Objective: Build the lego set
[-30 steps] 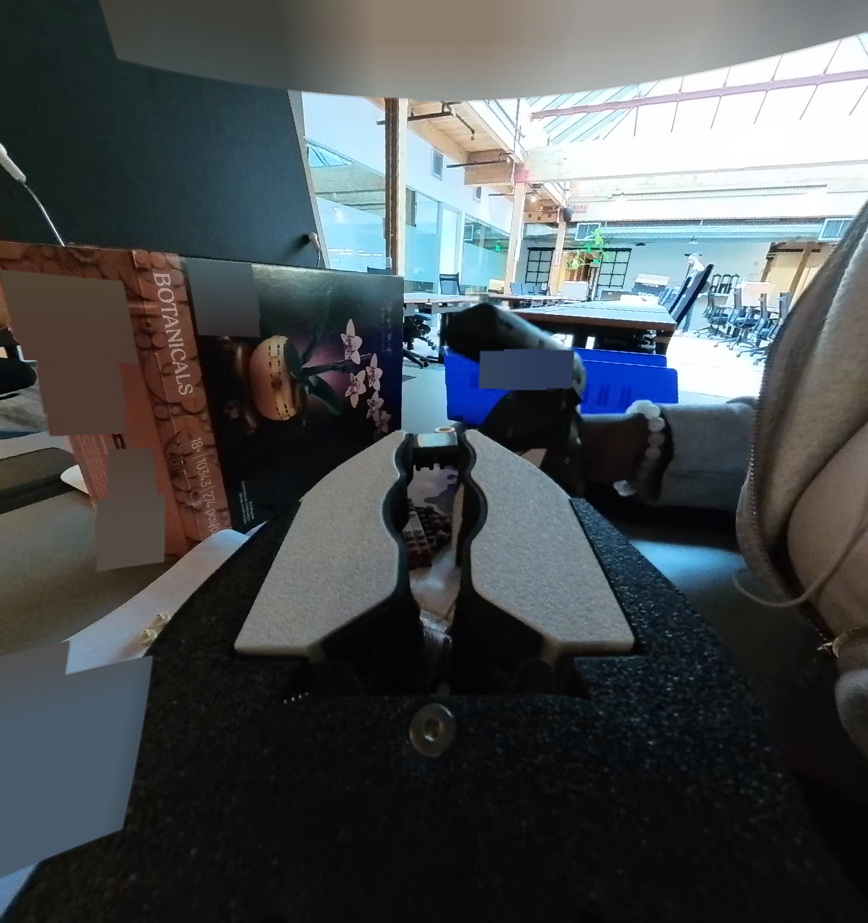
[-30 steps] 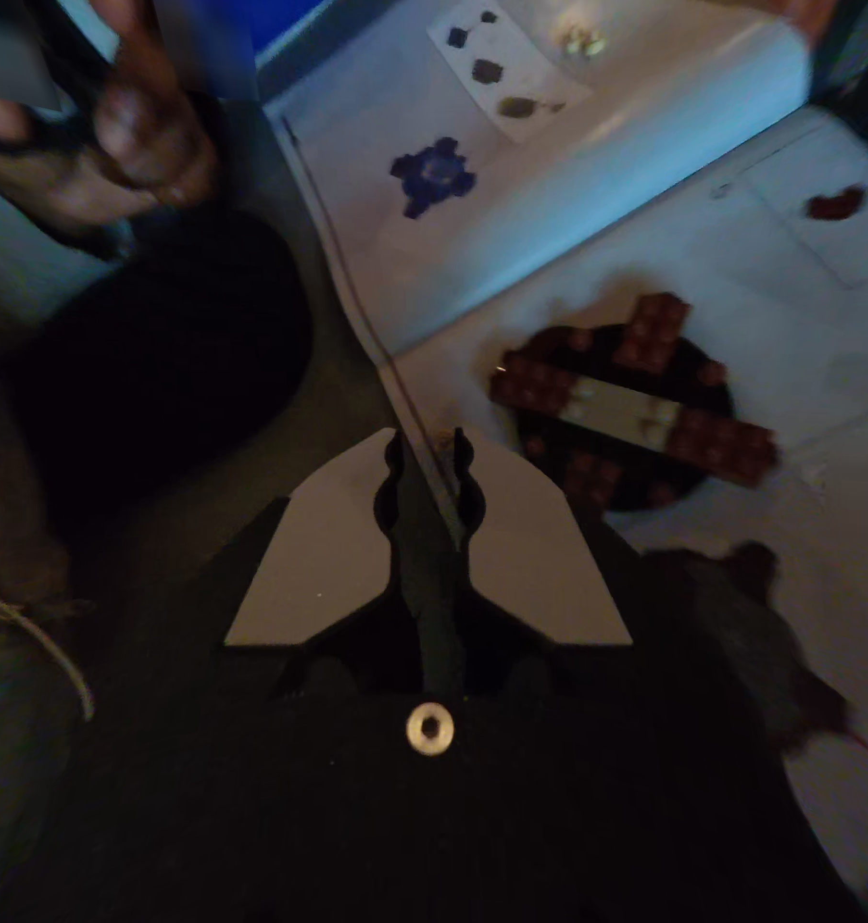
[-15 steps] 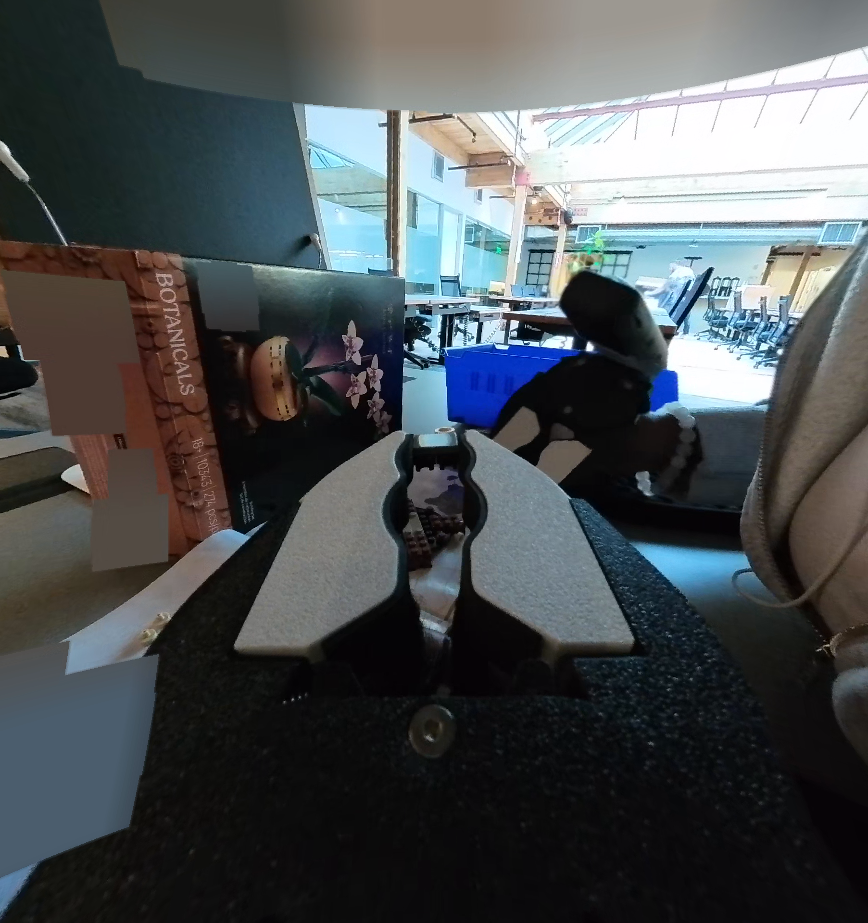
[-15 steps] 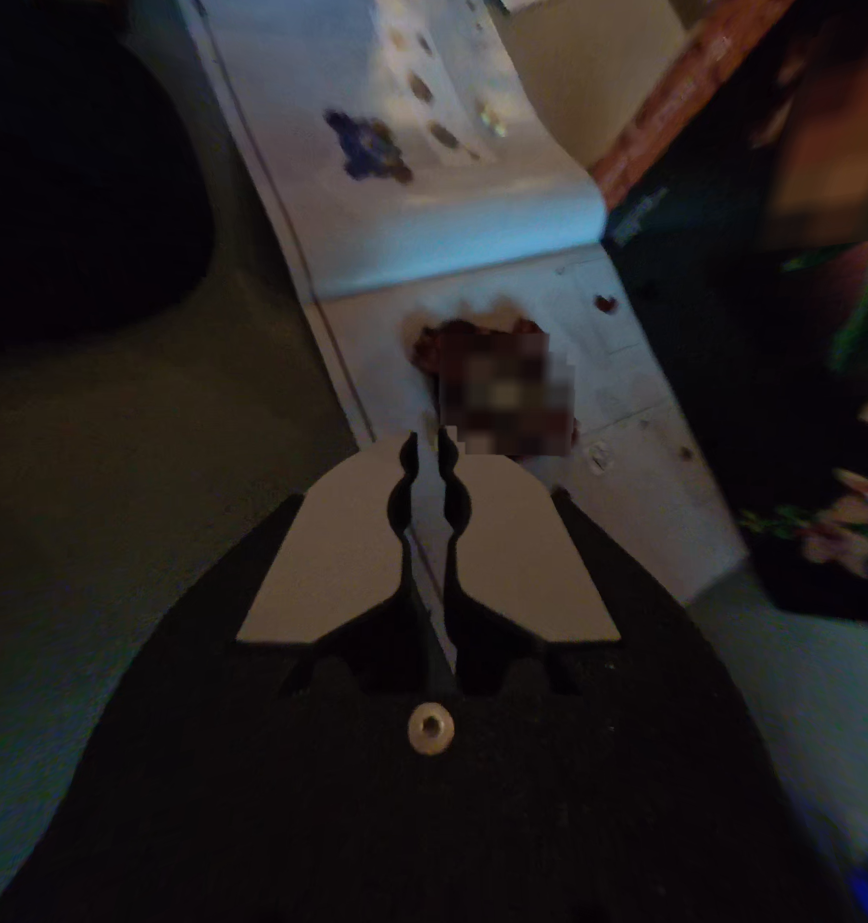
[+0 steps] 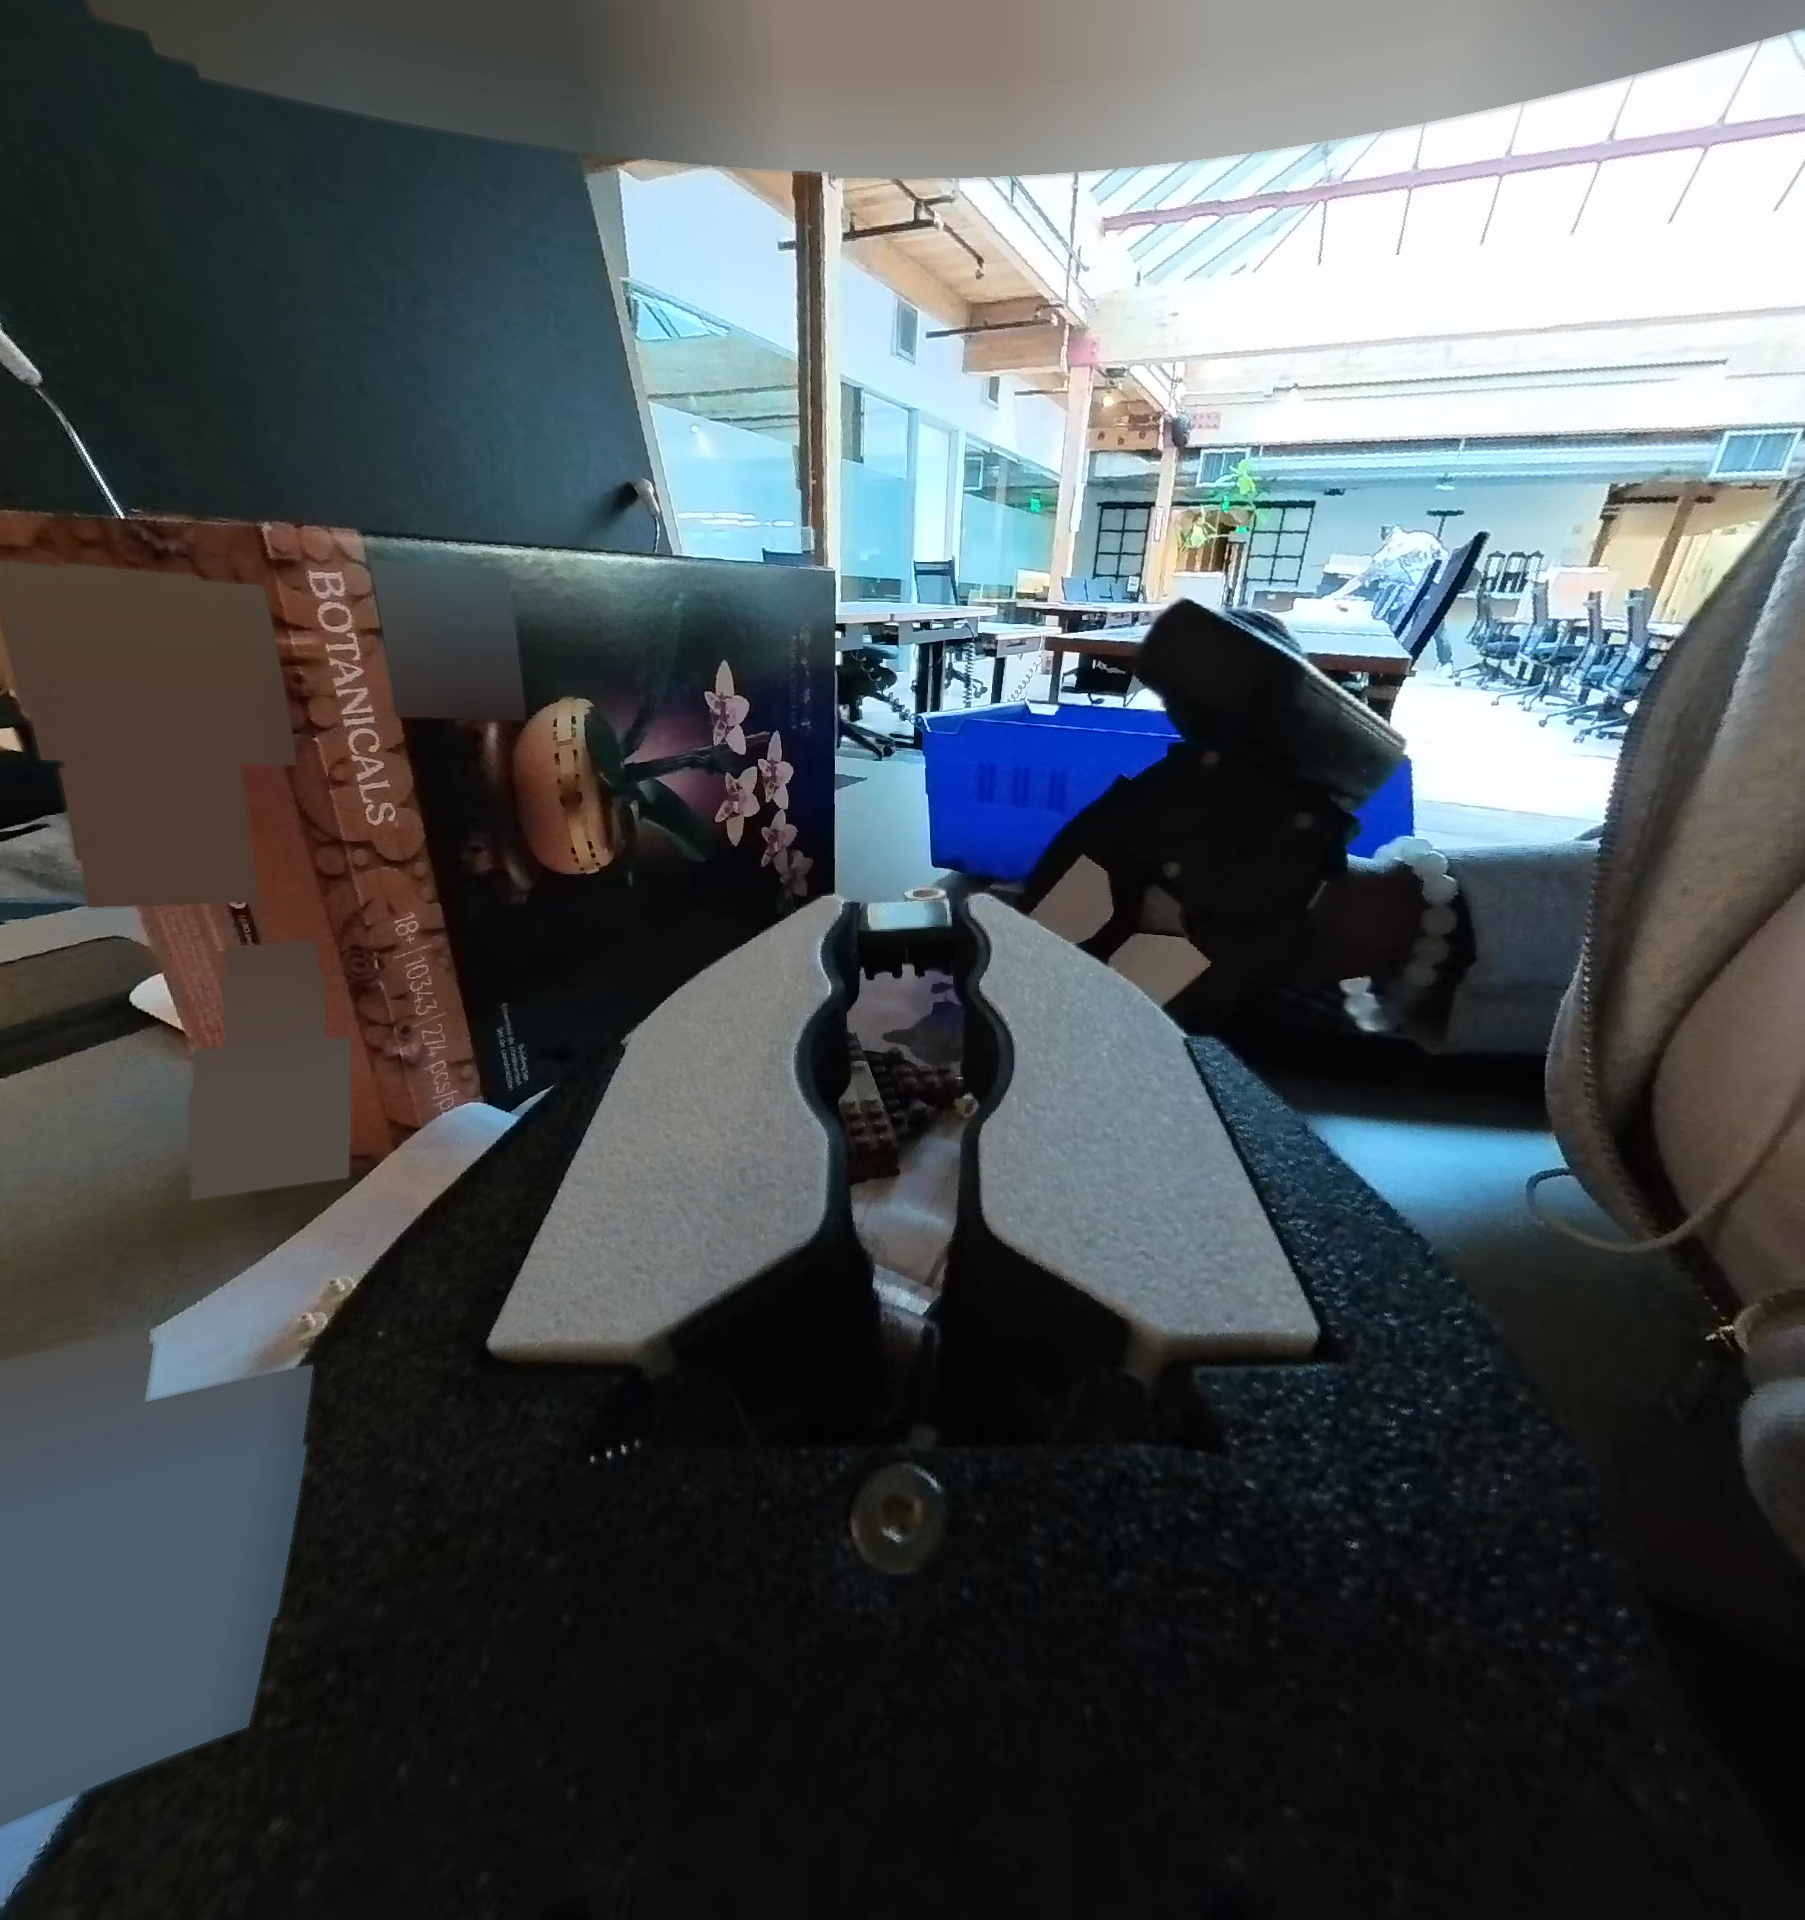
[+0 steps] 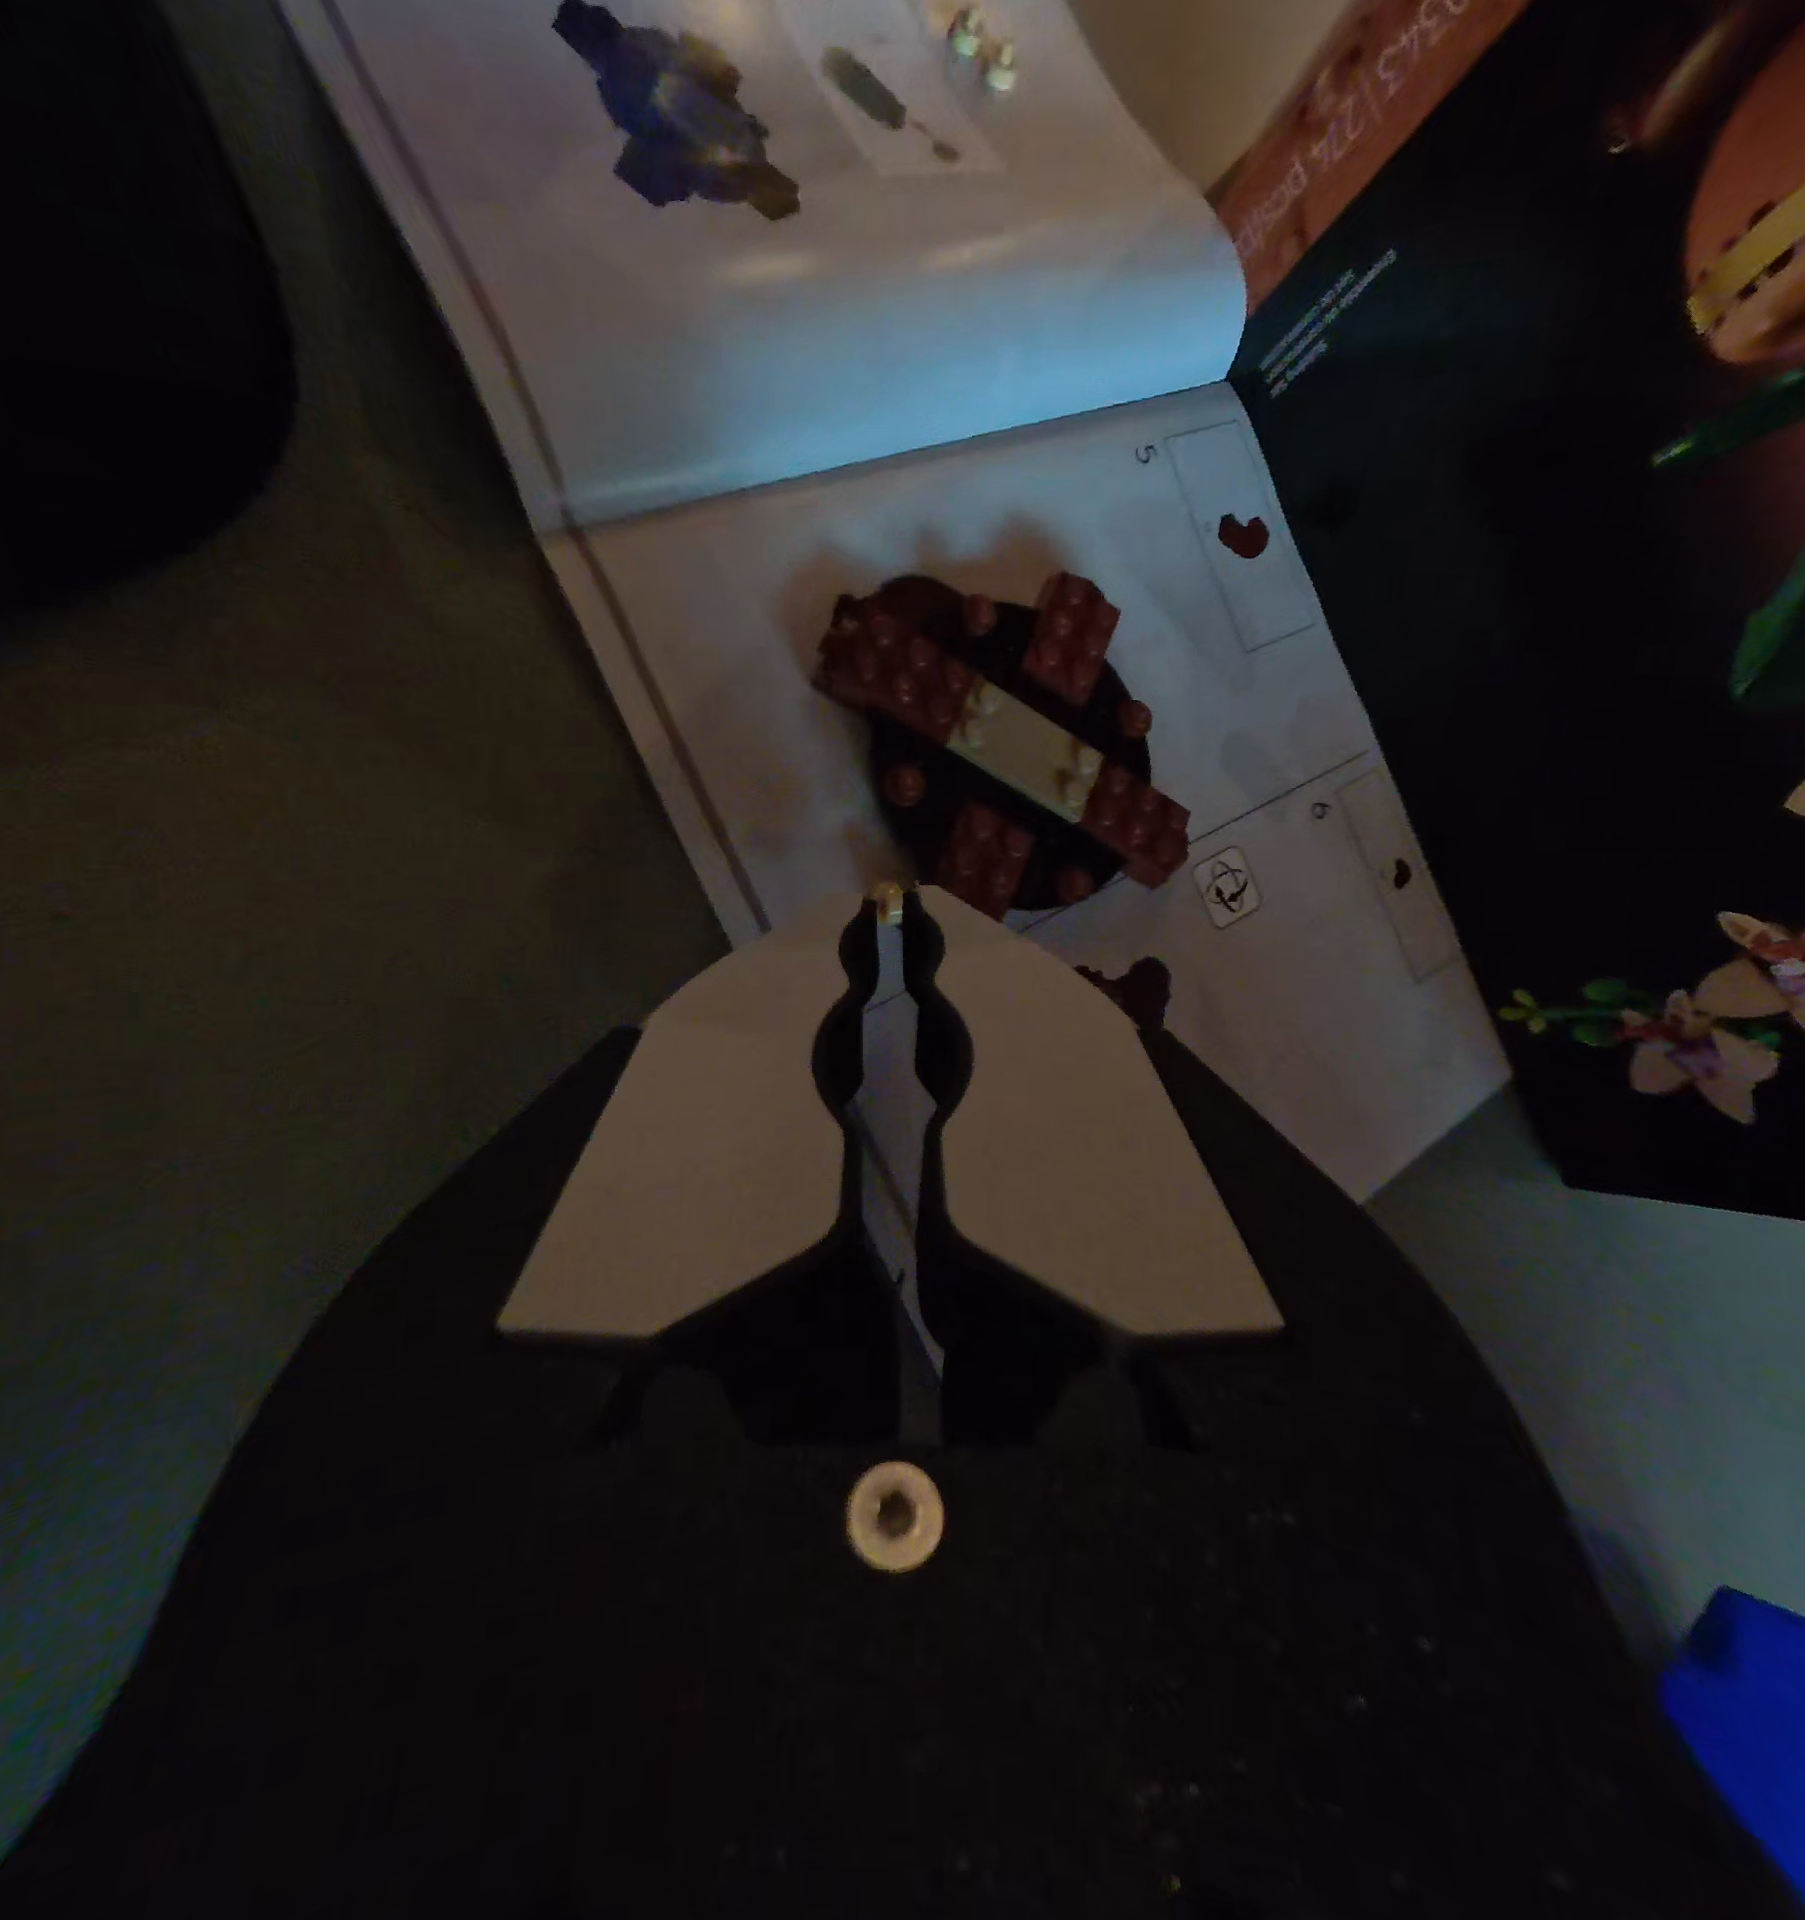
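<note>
Up front, our left gripper point(image 5: 908, 920) has its jaws a little apart and clamped on a small dark brick piece with a pale top point(image 5: 908, 928), both fingertips pressed against its sides. Through the slot between the fingers we see a brown studded brick assembly point(image 5: 893, 1117) lying below on an open instruction booklet point(image 5: 285, 1288).

Our right gripper point(image 6: 890, 902) has its jaws almost together, and a tiny cream-coloured piece point(image 6: 890, 900) is pinched at the very tips. It hangs over the open instruction booklet point(image 6: 877, 364), just beside the round black base with reddish-brown bricks and a tan plate across it point(image 6: 1012, 738), which sits on the booklet's lower page. A small reddish-brown piece point(image 6: 1137, 982) lies on the page near the right finger.

A dark set box with orchid pictures point(image 5: 607, 790) stands upright behind the booklet on the grey table point(image 5: 56, 1195). In the left wrist view the right gripper point(image 5: 1262, 790) shows farther off, tilted down, held by a hand with a white bead bracelet point(image 5: 1417, 925) and a grey sleeve point(image 5: 1542, 935). A blue bin point(image 5: 1043, 790) stands behind it, with office desks and chairs point(image 5: 1563, 644) beyond.
</note>
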A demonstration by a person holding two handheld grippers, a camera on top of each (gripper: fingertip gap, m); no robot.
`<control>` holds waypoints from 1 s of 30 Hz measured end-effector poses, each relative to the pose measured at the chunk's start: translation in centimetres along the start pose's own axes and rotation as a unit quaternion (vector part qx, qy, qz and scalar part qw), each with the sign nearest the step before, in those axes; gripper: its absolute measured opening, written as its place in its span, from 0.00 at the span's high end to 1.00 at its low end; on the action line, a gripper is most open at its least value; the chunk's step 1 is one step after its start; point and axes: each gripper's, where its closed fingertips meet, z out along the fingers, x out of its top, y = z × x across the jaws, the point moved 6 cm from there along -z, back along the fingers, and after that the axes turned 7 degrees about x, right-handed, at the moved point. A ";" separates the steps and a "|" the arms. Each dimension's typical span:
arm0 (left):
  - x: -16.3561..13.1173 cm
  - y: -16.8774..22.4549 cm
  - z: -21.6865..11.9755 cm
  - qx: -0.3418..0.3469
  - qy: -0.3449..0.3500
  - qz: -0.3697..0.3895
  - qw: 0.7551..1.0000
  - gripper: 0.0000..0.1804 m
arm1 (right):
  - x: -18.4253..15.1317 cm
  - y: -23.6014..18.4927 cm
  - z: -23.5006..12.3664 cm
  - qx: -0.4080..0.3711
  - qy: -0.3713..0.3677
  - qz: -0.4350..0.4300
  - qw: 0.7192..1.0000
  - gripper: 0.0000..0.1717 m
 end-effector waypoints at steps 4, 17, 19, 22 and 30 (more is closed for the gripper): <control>0.0 0.1 0.0 -0.001 -0.002 0.004 1.000 0.91 | -0.1 0.0 0.5 -0.015 -0.027 -0.031 0.999 0.98; -0.2 0.9 0.1 -0.034 -0.009 0.031 0.999 0.91 | 2.9 0.3 -1.6 0.176 0.136 0.161 0.962 1.00; -0.2 1.4 0.1 -0.054 -0.004 0.050 0.997 0.91 | 5.3 1.0 -3.4 0.301 0.217 0.253 0.893 1.00; 0.0 2.0 -0.1 -0.073 0.015 0.074 0.994 0.91 | 7.7 1.4 -4.7 0.438 0.245 0.340 0.795 1.00; 0.2 3.3 -0.3 -0.115 0.050 0.108 0.986 0.91 | 9.3 -1.8 -3.6 0.603 0.182 0.446 0.636 1.00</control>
